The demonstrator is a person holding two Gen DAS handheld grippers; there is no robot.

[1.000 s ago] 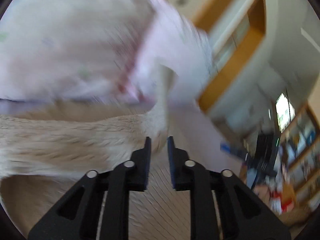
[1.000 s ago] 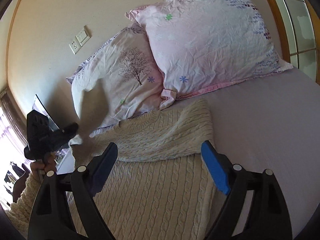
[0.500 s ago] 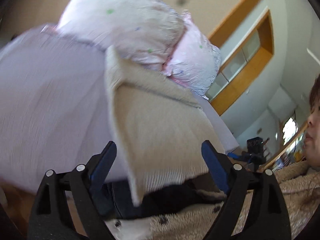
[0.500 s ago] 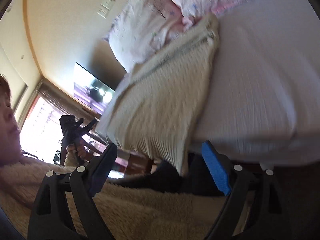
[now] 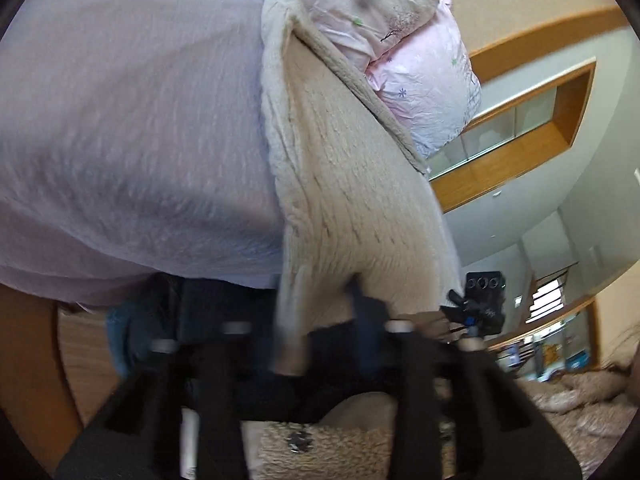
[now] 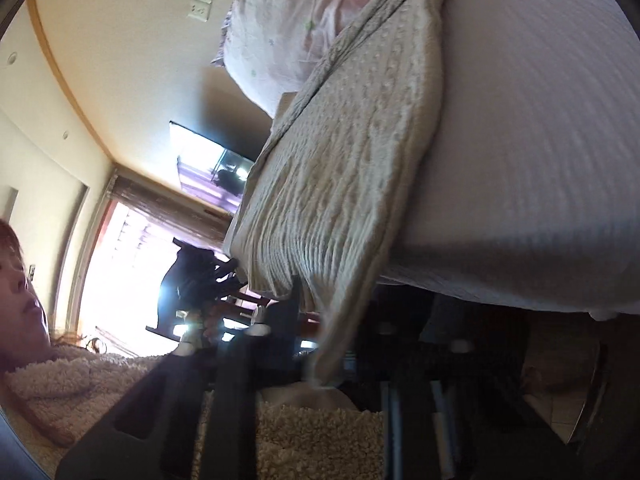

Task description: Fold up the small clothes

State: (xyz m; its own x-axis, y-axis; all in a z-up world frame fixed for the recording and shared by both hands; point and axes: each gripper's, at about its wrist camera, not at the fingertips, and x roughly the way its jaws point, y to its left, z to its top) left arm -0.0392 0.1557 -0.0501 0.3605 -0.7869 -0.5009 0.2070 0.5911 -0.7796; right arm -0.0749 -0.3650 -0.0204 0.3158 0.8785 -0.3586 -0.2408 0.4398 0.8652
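A cream cable-knit sweater (image 5: 352, 184) lies lengthwise on the lilac bed sheet (image 5: 132, 128), its ribbed hem hanging over the near bed edge. It also shows in the right wrist view (image 6: 344, 168). My left gripper (image 5: 320, 332) is at the hem's left corner, blurred, jaws closing around the fabric. My right gripper (image 6: 320, 320) is at the hem's right corner, blurred too, with fabric between its jaws. Each gripper shows in the other's view, the right one (image 5: 480, 300) and the left one (image 6: 196, 276).
Two floral pillows (image 5: 400, 28) sit at the head of the bed beyond the sweater. The person's fleece top (image 6: 80, 376) and face (image 6: 20, 292) are close at the left. A wooden bed frame (image 5: 28, 360) runs below the mattress edge. A window (image 6: 132, 272) glares behind.
Both grippers dropped from above the sweater to the near bed edge. They went from wide open to closing around the hem corners.
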